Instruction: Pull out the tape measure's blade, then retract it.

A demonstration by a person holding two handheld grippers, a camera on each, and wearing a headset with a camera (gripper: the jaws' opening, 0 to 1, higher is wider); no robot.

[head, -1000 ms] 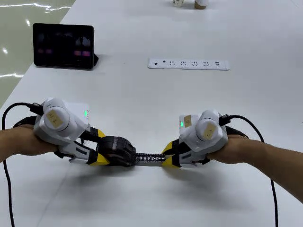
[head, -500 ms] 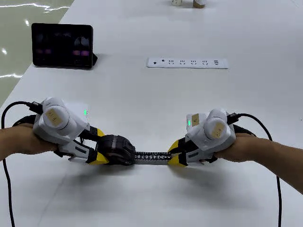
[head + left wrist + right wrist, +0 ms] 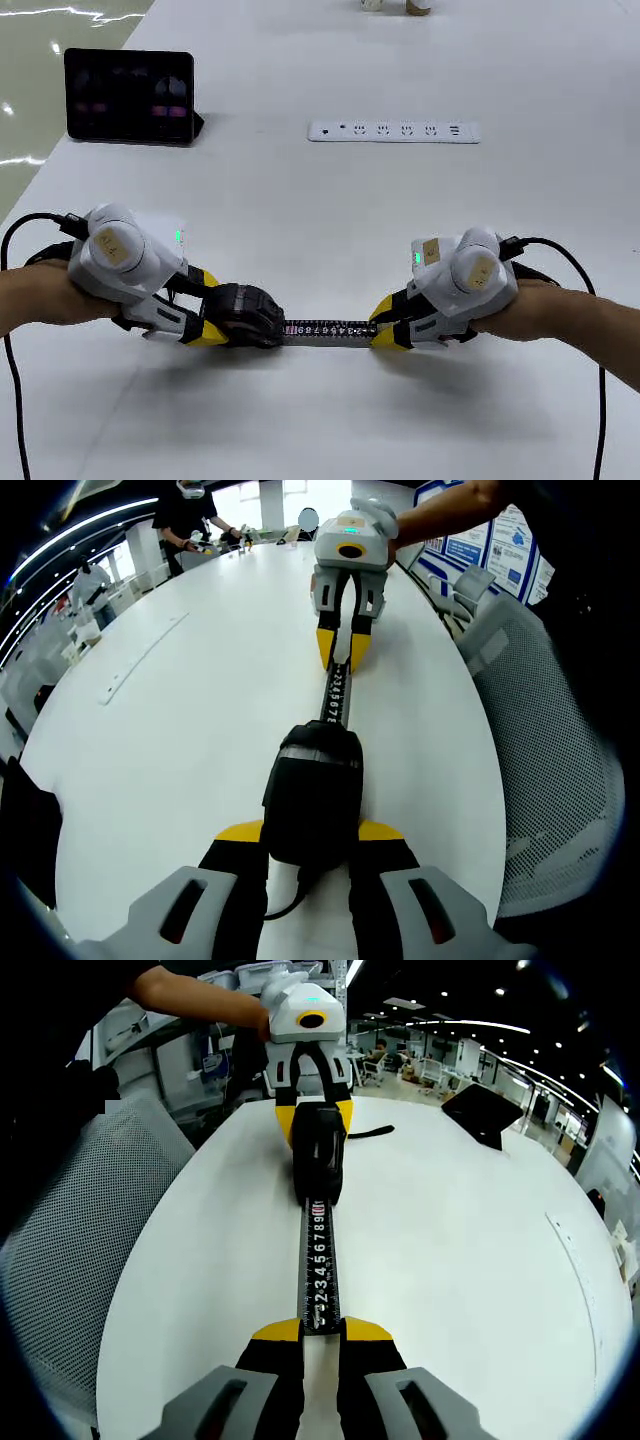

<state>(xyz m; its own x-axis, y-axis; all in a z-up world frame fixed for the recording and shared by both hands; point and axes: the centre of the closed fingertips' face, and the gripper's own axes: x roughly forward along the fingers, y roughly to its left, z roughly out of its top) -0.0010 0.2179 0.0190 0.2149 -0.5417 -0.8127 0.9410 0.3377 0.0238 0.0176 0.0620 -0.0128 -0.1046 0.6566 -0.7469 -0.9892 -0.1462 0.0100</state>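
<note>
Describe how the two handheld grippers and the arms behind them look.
The left gripper and the right gripper both have rounded white plastic bodies. Each has a tan square sticker on a round end cap and a small green light. Their jaws are black with yellow tips. A black cable trails from each. The forearms are bare.

A dark tablet (image 3: 129, 96) was seen propped up at far left of the white table (image 3: 330, 220), w/ a white power strip (image 3: 393, 131) laid flat to its right, well apart. A grey mesh chair (image 3: 545, 760) was noted beside the table edge.
</note>
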